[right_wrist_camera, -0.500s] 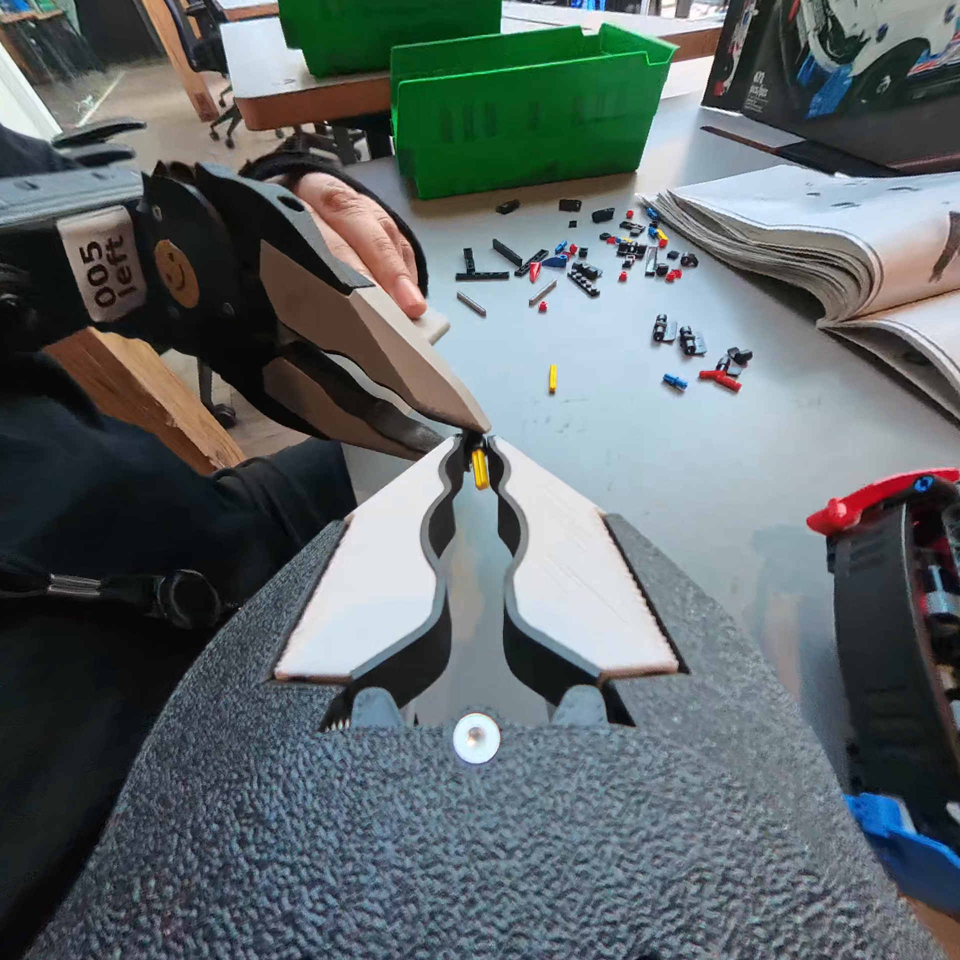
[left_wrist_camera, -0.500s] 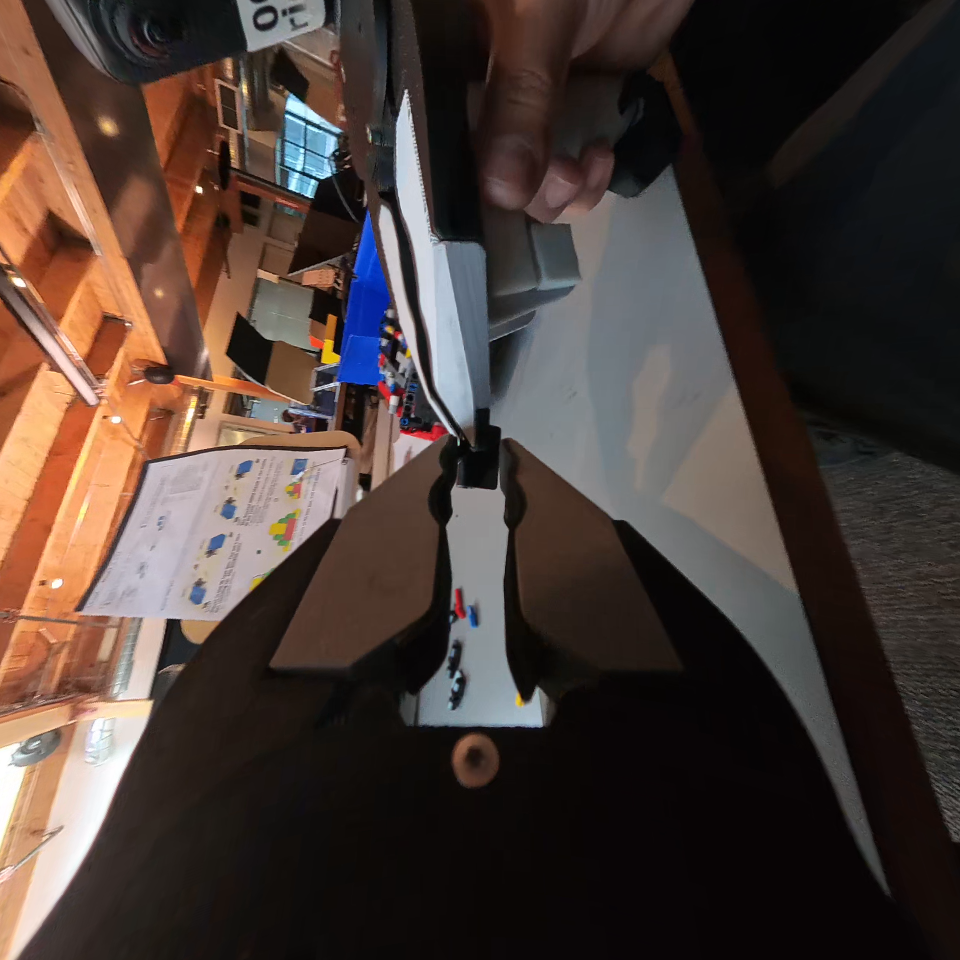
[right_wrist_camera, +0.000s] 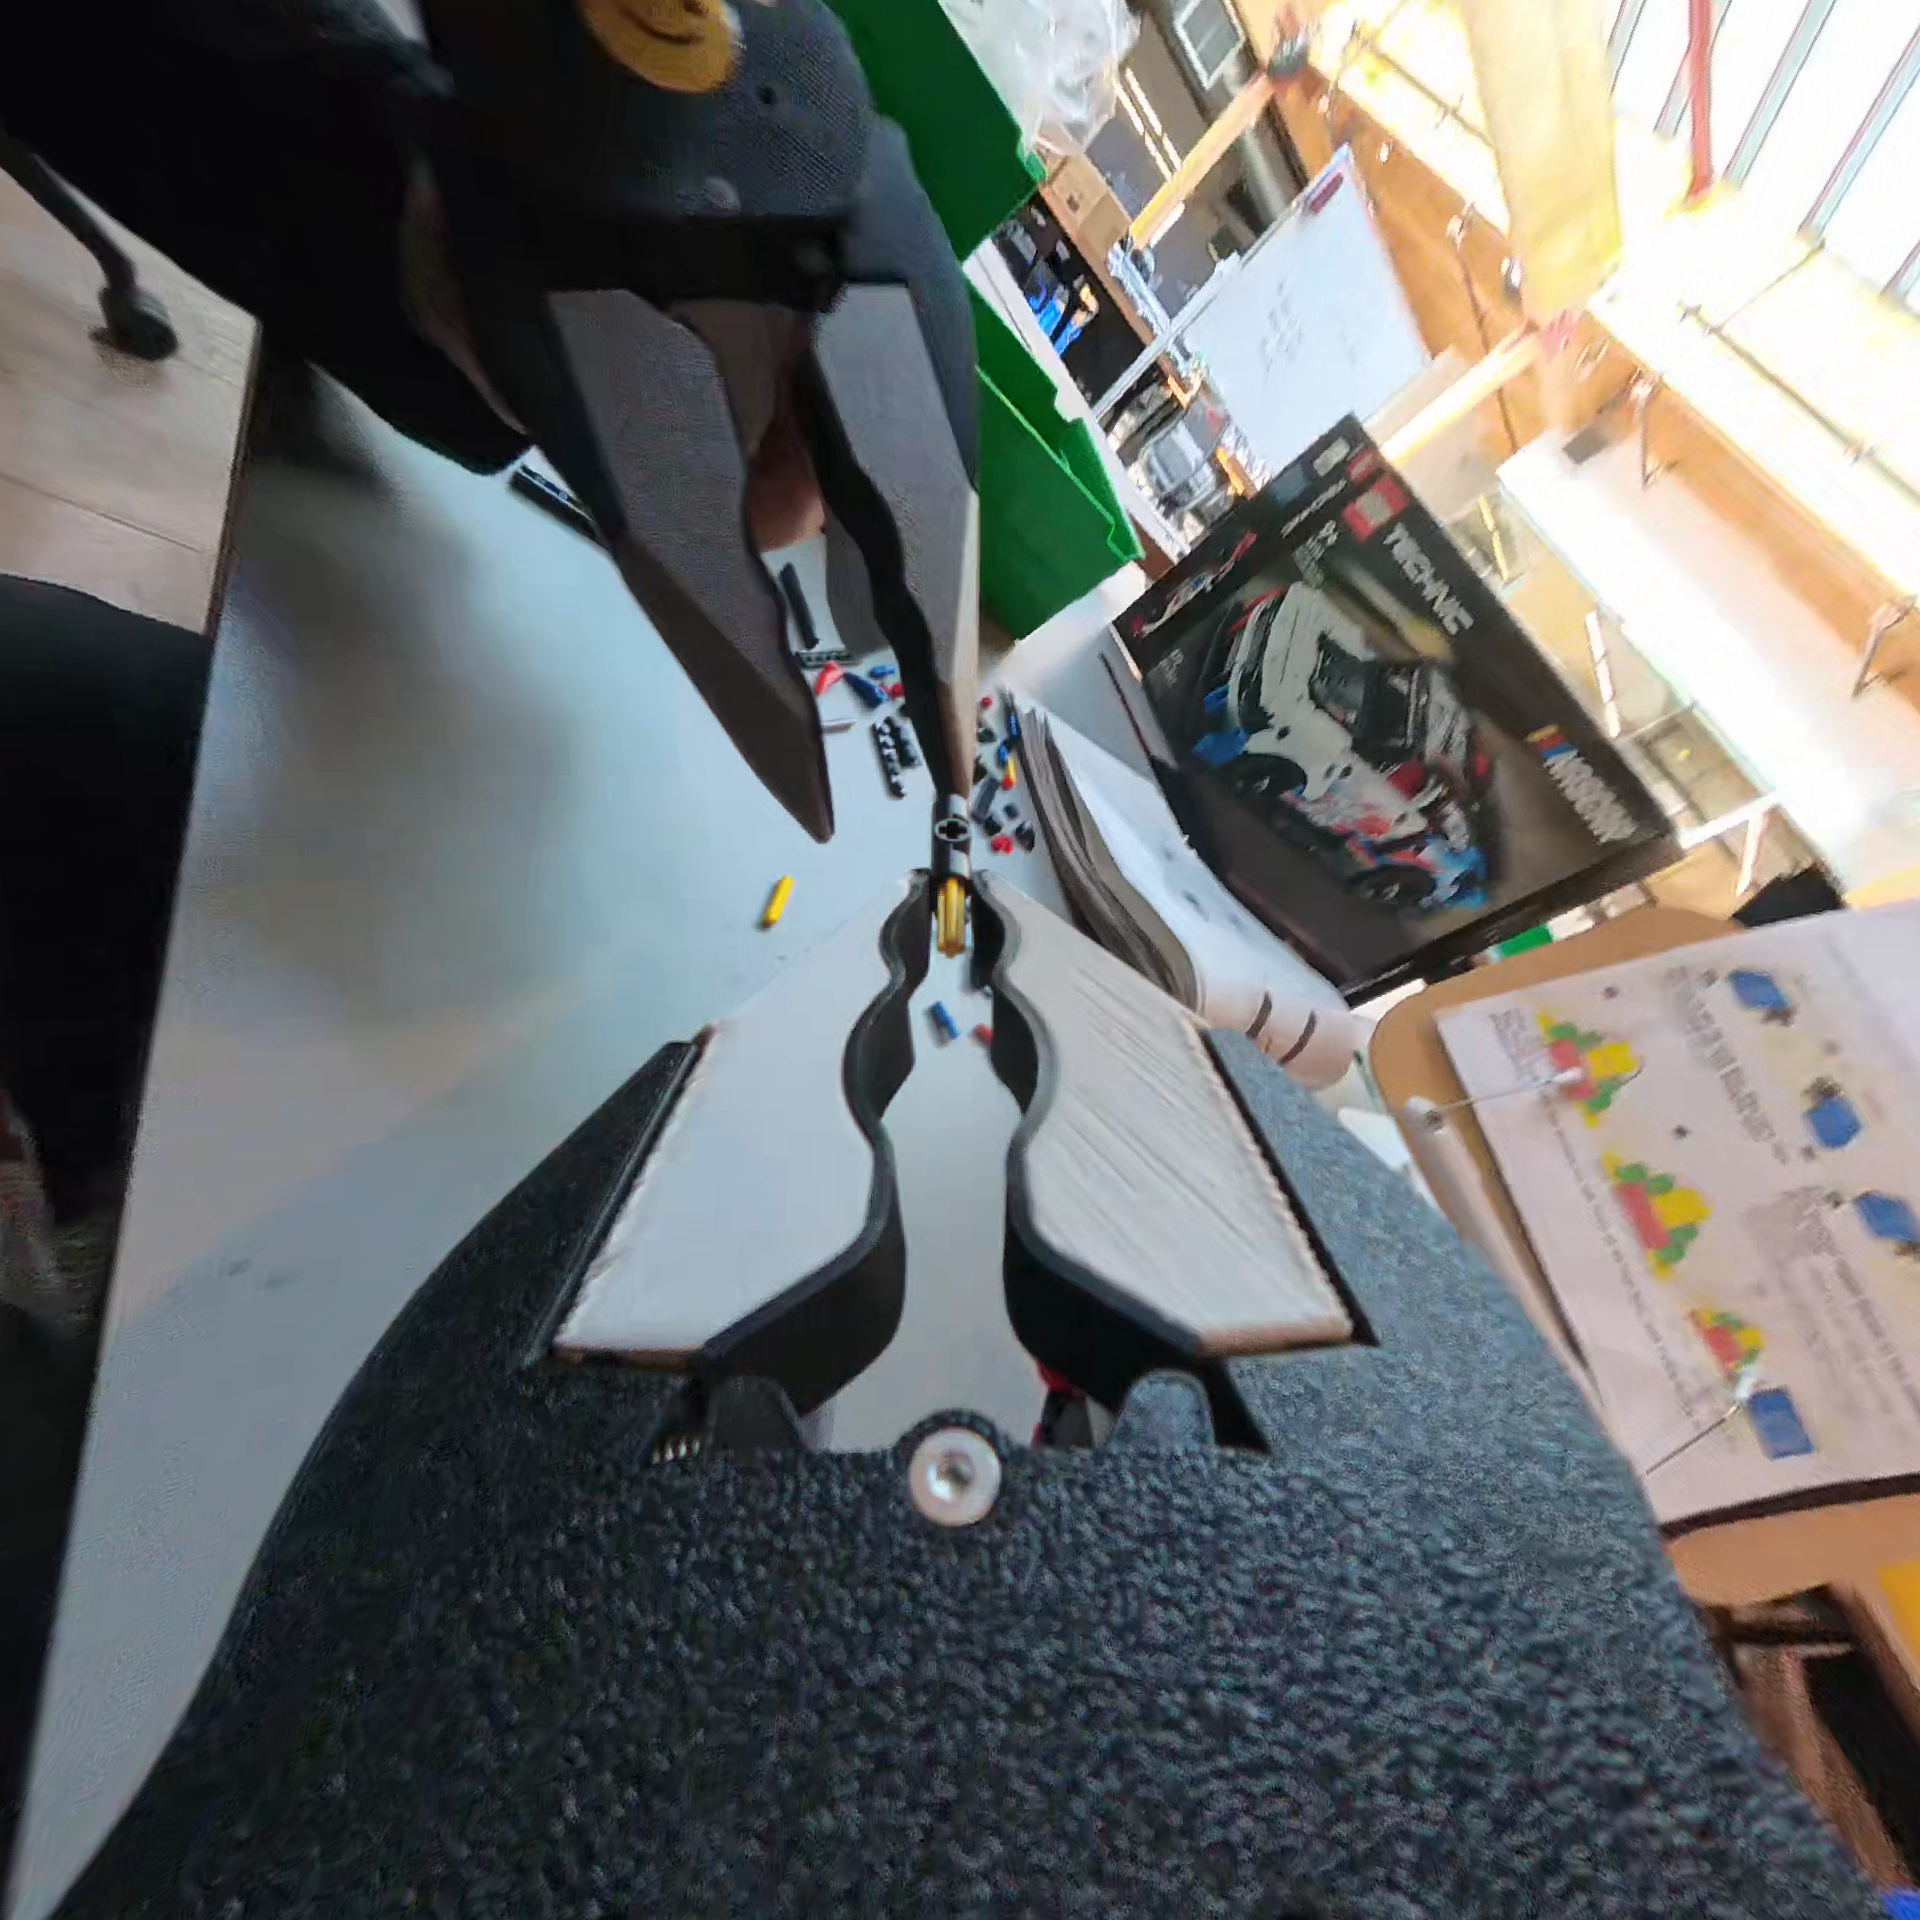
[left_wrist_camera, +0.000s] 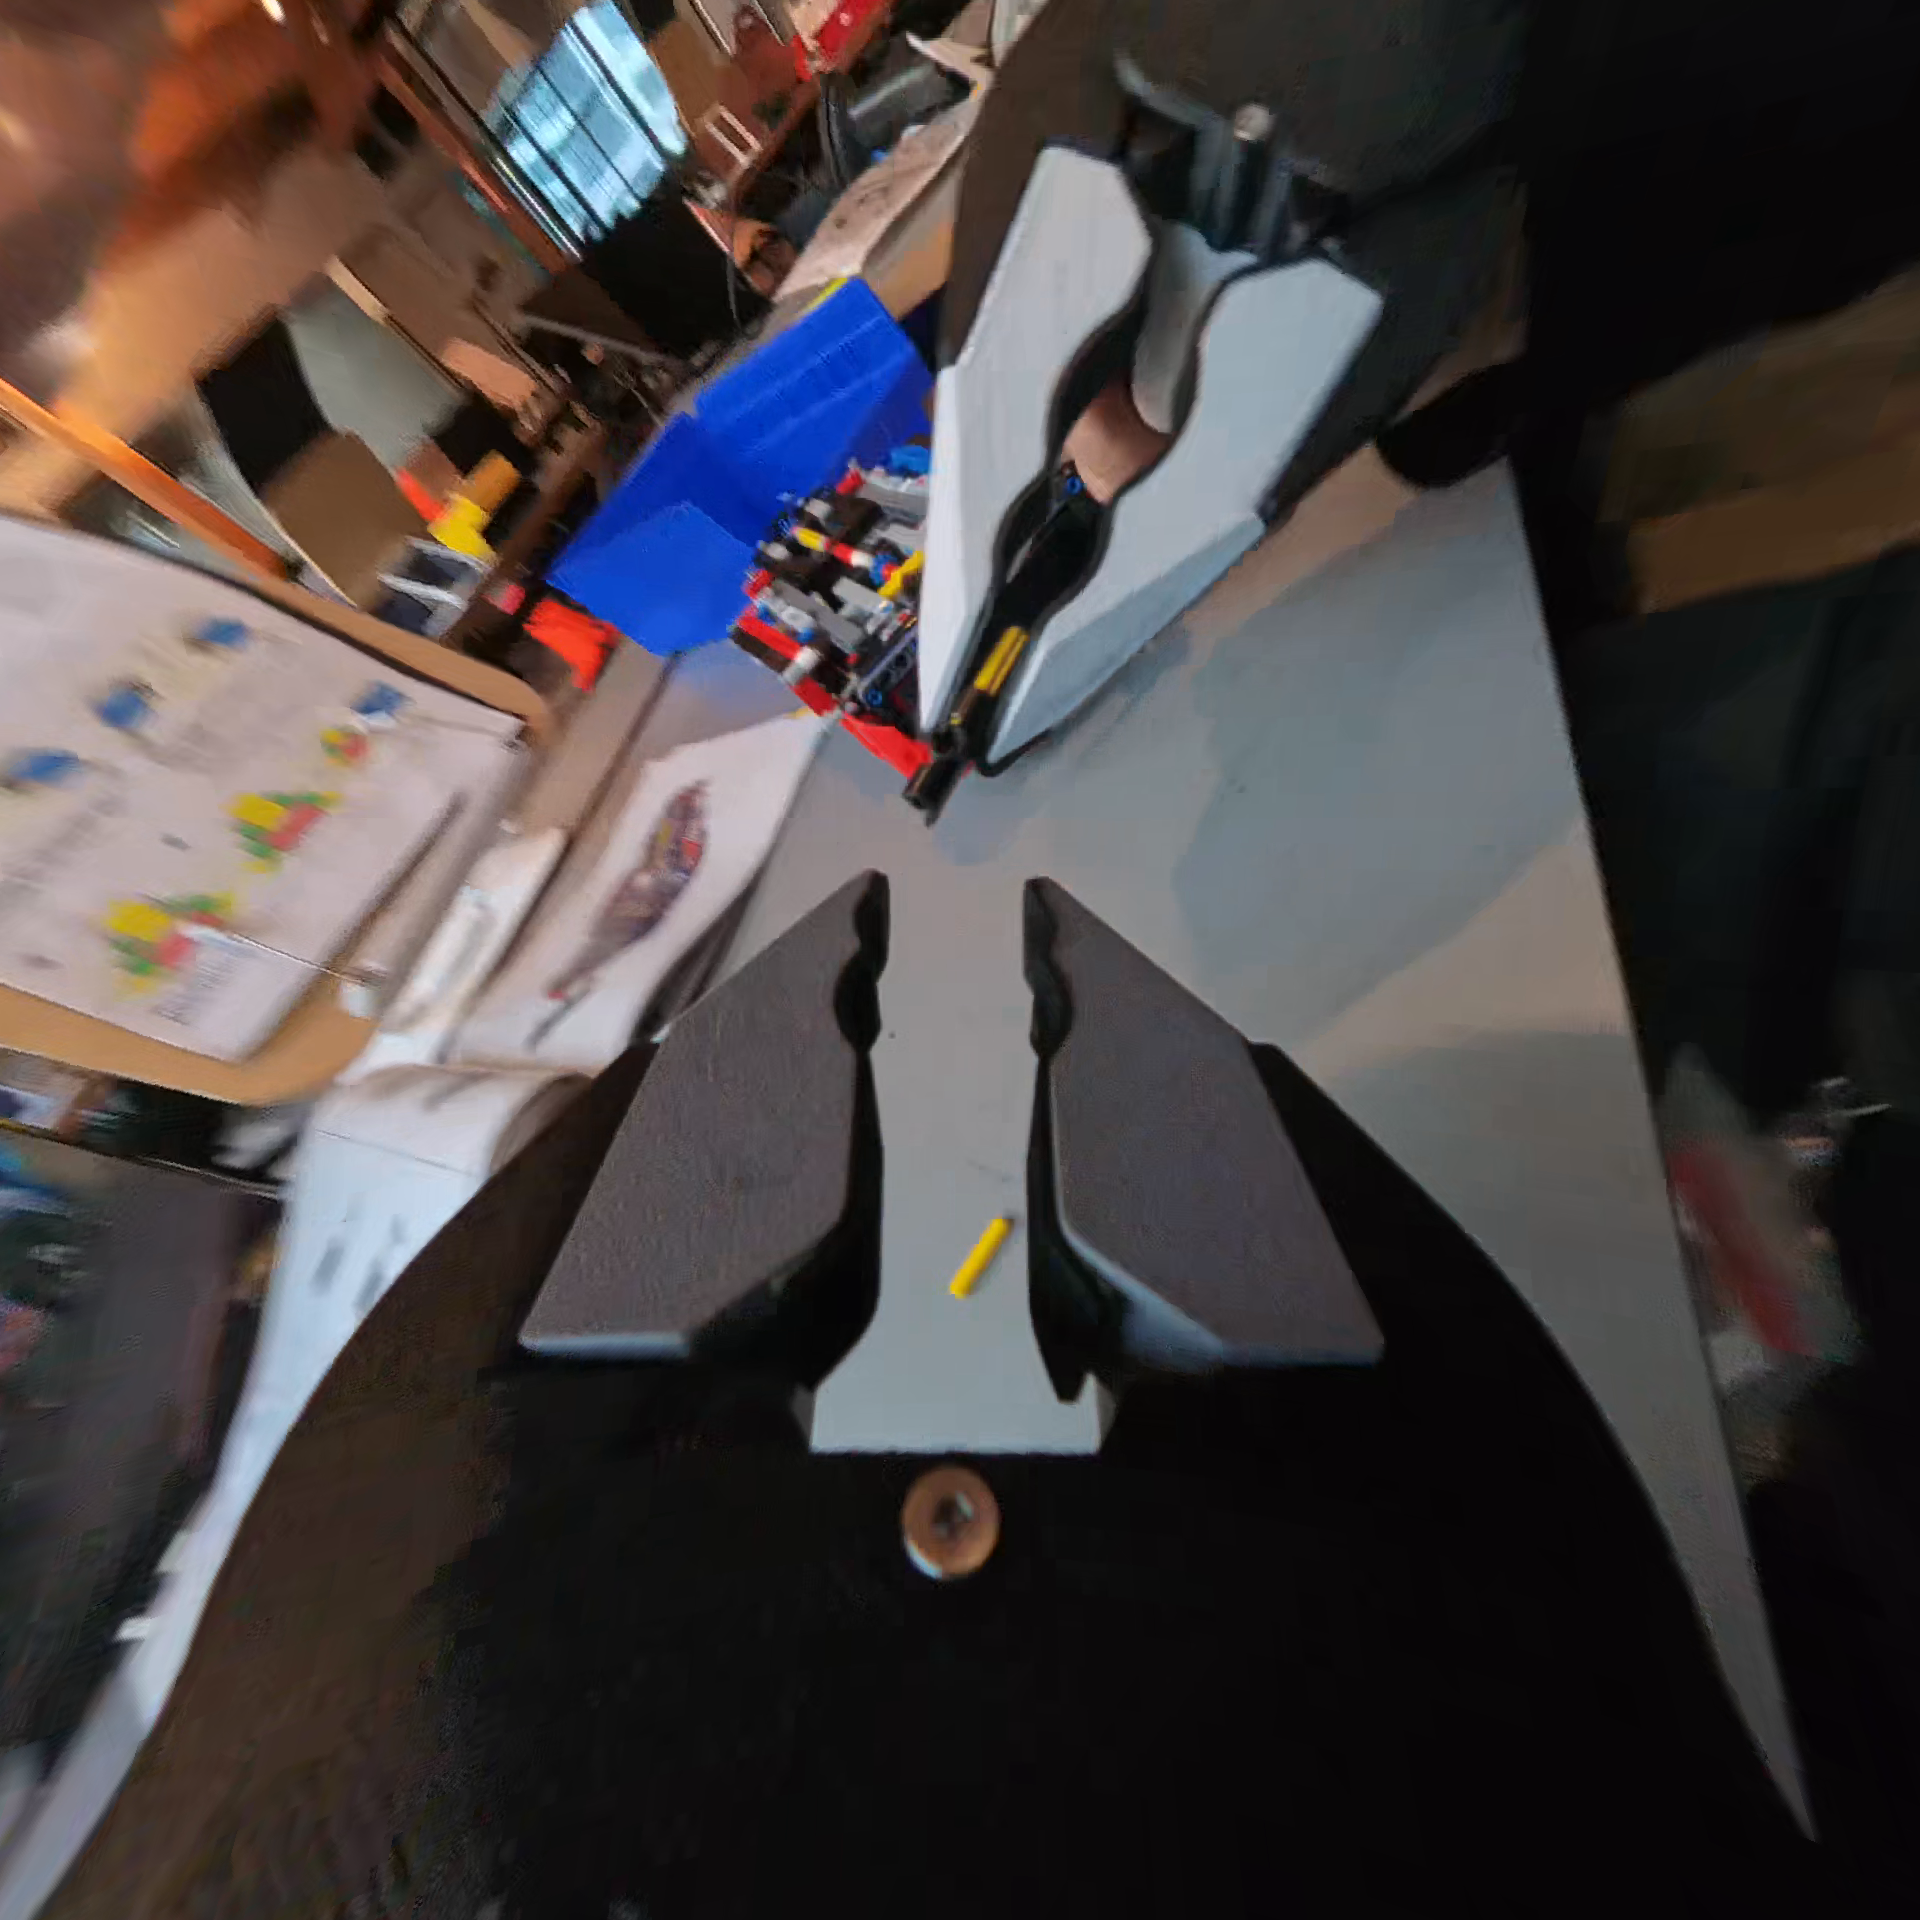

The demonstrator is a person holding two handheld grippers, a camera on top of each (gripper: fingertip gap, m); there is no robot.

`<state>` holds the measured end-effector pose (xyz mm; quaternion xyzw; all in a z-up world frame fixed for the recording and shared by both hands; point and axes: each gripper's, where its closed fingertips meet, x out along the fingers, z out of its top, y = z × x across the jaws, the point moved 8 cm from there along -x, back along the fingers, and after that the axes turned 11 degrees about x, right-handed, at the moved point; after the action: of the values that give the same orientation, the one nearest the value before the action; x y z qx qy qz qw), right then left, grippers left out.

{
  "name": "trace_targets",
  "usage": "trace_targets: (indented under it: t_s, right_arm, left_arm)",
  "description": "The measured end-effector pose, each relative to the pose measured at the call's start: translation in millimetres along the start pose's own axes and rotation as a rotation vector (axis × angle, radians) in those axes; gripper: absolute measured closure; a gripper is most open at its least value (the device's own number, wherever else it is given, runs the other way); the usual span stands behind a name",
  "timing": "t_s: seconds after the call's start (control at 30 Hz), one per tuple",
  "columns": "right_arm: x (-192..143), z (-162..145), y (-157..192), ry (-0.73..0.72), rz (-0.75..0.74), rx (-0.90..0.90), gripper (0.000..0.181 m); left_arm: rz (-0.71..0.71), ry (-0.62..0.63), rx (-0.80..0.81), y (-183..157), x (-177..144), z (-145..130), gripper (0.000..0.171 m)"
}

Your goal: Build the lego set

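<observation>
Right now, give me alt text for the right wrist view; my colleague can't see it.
The right gripper is shut on a yellow axle with a small black connector on its far end. The left gripper hangs open just beyond, over a grey table with a spare yellow pin.

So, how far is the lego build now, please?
Done: a partly built model stands on the table by the blue bin. In hand: the right gripper is shut on a yellow pin that carries a black connector; the left gripper is open and empty. Left: a loose yellow pin and many small pieces lie unused, so much seems to remain.
</observation>
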<state>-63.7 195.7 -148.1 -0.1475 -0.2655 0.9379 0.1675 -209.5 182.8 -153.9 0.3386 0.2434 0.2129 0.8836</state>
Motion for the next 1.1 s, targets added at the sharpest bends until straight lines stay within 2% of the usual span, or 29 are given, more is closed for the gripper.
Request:
trace_targets:
  t_s: [0.1,0.17,0.23,0.27,0.63,0.7,0.8,0.87,1.0,1.1]
  right_arm:
    - [8.2,4.7,-4.7,-0.057,0.045,-0.050,0.174]
    - [13.9,5.5,-8.9,-0.079,0.062,-0.050,0.174]
    - [18.1,5.5,-11.0,-0.094,0.086,-0.019,0.174]
    - [19.7,4.7,-10.3,-0.091,0.108,0.006,0.174]
    - [15.6,-3.8,6.7,-0.049,0.168,0.165,0.172]
    - [16.6,-11.1,12.7,0.023,0.220,0.200,0.173]
    - [25.9,-30.5,22.3,0.220,0.296,0.331,0.172]
    - [32.2,-36.9,24.4,0.281,0.298,0.408,0.155]
    - [39.4,-36.0,35.8,0.299,0.295,0.282,0.157]
    - [49.0,-40.4,42.5,0.362,0.292,0.203,0.158]
  left_arm:
    - [-0.065,-0.054,-0.128,20.1,0.6,-8.9,0.145]
    - [-0.086,-0.094,-0.122,27.2,1.5,-9.0,0.149]
    - [-0.132,-0.136,-0.097,26.6,0.8,-6.6,0.162]
    - [-0.124,-0.127,-0.088,26.6,1.5,-8.0,0.167]
    - [-0.171,-0.096,-0.099,7.7,-2.0,-10.6,0.168]
    - [-0.275,-0.040,-0.215,1.2,3.2,-16.5,0.168]
    - [-0.510,0.106,-0.589,-8.7,17.7,-35.5,0.168]
    - [-0.584,0.192,-0.783,-14.5,23.6,-47.5,0.168]
    - [-0.625,0.246,-1.037,-22.0,29.0,-63.7,0.168]
    - [-0.615,0.270,-1.114,-21.1,30.2,-68.8,0.168]
